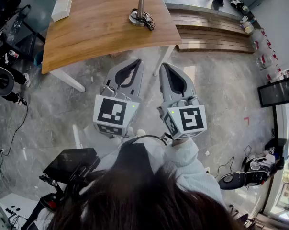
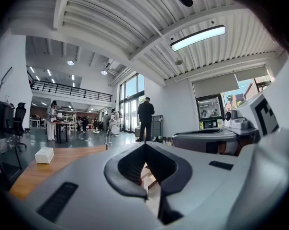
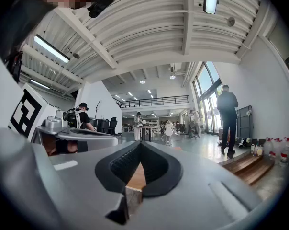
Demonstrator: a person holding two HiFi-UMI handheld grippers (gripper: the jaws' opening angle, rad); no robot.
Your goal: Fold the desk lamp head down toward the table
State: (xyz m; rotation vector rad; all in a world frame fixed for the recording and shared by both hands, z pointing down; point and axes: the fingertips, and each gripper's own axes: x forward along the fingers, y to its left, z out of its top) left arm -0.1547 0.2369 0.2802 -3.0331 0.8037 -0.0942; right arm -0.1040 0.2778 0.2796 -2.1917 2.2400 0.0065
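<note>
Left gripper [image 1: 138, 62] and right gripper [image 1: 165, 66] sit side by side, jaws pressed together, holding nothing, just short of the wooden table [image 1: 94, 32]. The desk lamp [image 1: 140, 7] stands well ahead, near the table's far edge.

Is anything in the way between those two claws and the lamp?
Nothing visible: only bare table lies between the left gripper, the right gripper and the desk lamp. The white box sits well aside.

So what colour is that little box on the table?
White. The box shows best in the head view, on the wooden table.
</note>
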